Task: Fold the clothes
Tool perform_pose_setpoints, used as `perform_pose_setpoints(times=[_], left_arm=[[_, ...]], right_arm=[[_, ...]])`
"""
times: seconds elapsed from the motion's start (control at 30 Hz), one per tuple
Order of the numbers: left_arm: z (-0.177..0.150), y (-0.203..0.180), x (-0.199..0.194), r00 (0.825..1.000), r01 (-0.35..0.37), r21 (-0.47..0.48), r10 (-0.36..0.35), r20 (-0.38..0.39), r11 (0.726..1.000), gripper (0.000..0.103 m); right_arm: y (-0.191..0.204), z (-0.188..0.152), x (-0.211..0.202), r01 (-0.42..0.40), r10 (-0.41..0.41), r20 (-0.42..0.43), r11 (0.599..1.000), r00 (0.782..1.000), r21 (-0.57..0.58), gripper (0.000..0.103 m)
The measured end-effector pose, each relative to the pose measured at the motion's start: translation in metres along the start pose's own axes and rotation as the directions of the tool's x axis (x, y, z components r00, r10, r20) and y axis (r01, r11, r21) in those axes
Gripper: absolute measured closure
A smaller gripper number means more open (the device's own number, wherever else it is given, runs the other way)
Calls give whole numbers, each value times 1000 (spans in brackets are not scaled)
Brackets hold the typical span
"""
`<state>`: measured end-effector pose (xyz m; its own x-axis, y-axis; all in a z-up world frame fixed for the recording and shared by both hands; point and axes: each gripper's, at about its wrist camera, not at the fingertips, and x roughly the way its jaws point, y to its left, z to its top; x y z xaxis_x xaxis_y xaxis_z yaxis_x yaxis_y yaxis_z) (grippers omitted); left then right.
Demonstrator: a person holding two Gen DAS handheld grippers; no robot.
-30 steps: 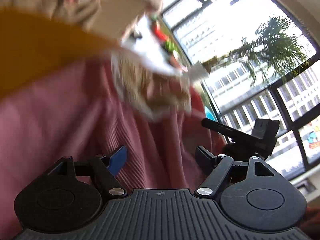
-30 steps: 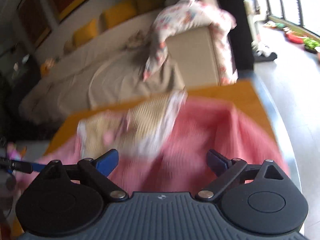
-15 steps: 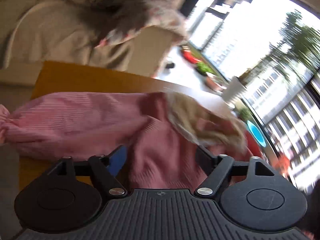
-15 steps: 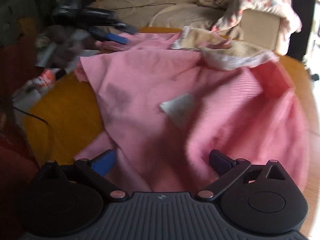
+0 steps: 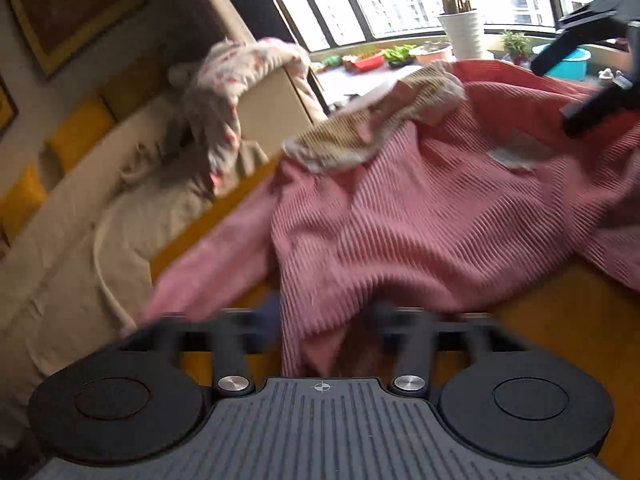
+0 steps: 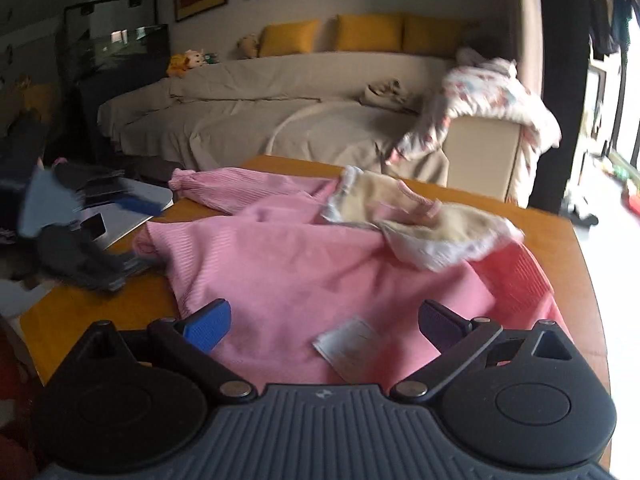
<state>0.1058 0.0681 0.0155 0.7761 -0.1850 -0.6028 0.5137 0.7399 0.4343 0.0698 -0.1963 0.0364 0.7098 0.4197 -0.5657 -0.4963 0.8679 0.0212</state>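
Left gripper (image 5: 320,320) now closing on pink sweater (image 5: 420,216); right gripper (image 6: 324,320) wide; cream garment (image 6: 420,224) atop.

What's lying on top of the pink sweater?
On the pink sweater lies a crumpled cream garment at its far end and a white label near the open right gripper. Whatever the cream garment covers is hidden.

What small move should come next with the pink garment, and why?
Probably bring the right gripper down and shut it on the pink ribbed garment: its jaws stand open above the fabric, while the left gripper is closing on the near edge, so both can spread it.
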Motion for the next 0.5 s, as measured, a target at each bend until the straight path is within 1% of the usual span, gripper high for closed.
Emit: perform_pose_setpoints(times=[0.03,0.1,0.13,0.17,0.2,0.23,0.3,0.37,0.43,0.5], left_arm=[[10,5,7,1000,-5,-12,5,6,1000,96],[33,23,-4,998,21,-99,-16,53,995,96],[46,38,-16,995,54,-176,-39,90,983,97],[57,54,-32,987,118,-268,-85,135,956,97],[67,69,-47,975,186,-354,-127,184,916,98],[76,80,-65,955,259,-410,-168,246,874,98],[85,85,-95,929,320,-435,-188,320,842,98],[84,79,-116,918,341,-435,-194,347,833,98],[74,70,-127,915,360,-441,-218,340,822,98],[60,61,-130,923,348,-435,-221,316,830,97]], right_arm=[[7,1,2,9,-9,6,1000,1000,-19,3],[21,2,-1,36,-34,27,997,999,-72,3],[26,3,-6,54,-50,47,993,998,-103,3],[28,3,-12,63,-56,67,991,996,-117,3],[30,3,-19,72,-61,87,989,994,-131,3],[32,2,-26,82,-67,106,986,992,-143,3],[31,1,-33,95,-80,118,986,990,-135,3],[30,0,-41,109,-92,131,986,987,-126,3],[32,-3,-46,119,-102,137,984,985,-129,3],[35,-9,-50,128,-108,136,981,985,-143,3]])
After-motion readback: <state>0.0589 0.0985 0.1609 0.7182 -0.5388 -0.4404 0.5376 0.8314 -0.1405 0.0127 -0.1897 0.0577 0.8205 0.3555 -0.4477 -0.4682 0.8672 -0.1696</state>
